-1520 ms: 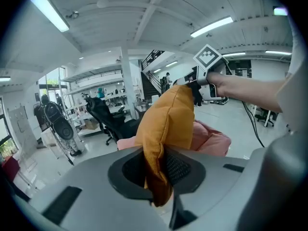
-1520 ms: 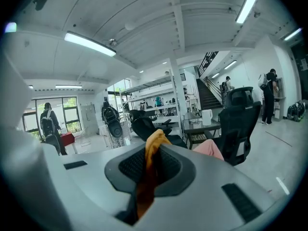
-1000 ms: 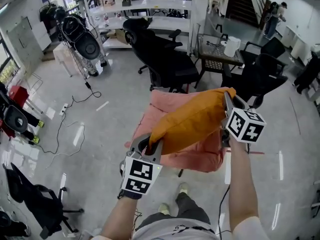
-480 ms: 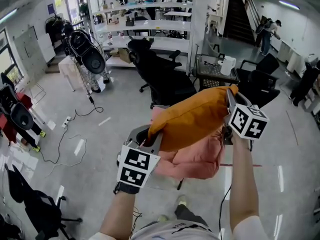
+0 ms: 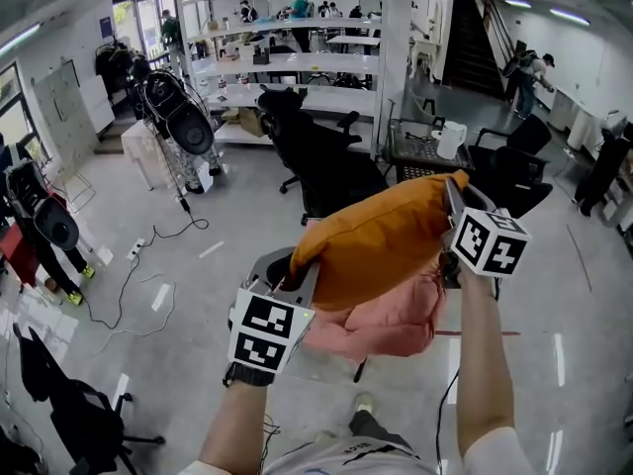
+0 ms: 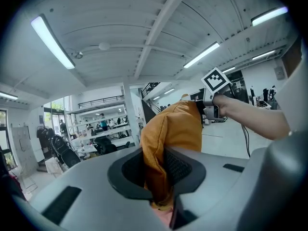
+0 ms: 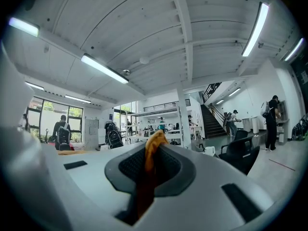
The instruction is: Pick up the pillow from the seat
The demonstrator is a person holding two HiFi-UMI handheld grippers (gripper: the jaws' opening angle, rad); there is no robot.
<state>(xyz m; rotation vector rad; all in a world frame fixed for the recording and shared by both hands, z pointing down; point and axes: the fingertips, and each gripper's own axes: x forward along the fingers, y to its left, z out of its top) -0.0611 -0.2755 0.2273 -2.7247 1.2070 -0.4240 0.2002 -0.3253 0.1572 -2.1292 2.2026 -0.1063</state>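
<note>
- Head view takes in a wide grey floor, bare to the person's left and right. That is the free room for carrying the load away.
- Black office chairs stand just beyond the seat, with a small table further right, so forward looks like the cramped direction.
- The pink seat sits below and slightly ahead of the person, and its cushion edge peeks out beneath the pillow.
- The orange pillow hangs above the seat, stretched between the two grippers. It looks lifted clear, though seen from above I cannot be sure of the gap.
- The left gripper has its fingers clamped on a thick, bunched fold at the pillow's near corner.
- The right gripper has its fingers almost together, pinching a thin strip of the far corner. That is probably the weaker hold.
- To do this step well, I would raise both hands together, level and at the same spacing, so neither corner is tugged free. Rising straight up should come before any swing sideways past the seat's edge.
- A cable trails across the floor on the left and is worth minding if stepping that way.
</note>
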